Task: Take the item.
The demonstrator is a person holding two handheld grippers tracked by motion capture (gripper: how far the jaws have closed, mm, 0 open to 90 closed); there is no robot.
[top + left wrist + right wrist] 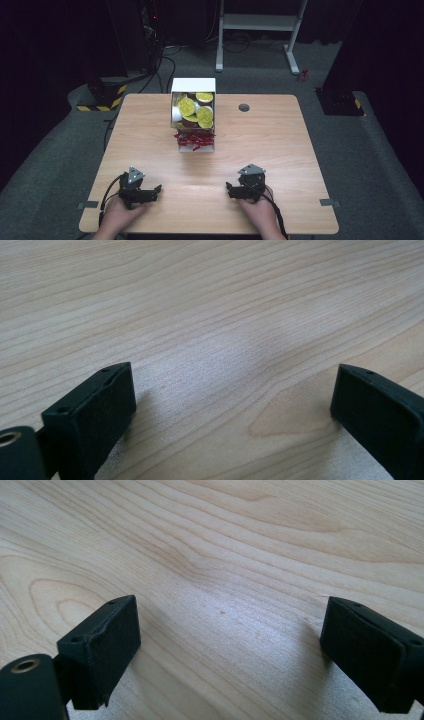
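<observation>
One wooden surface carries one white box. Inside the box lie about five round gold-lidded cups, some partly hidden, so the count is uncertain. Just in front of the box sits one heap of small red wrapped pieces, too small to count. Two grippers rest nearer than the box: one left gripper and one right gripper.

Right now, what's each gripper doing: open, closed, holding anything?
Left gripper: open, jaws wide apart over bare table, holding nothing.
Right gripper: open, jaws wide apart over bare wood, holding nothing.
</observation>
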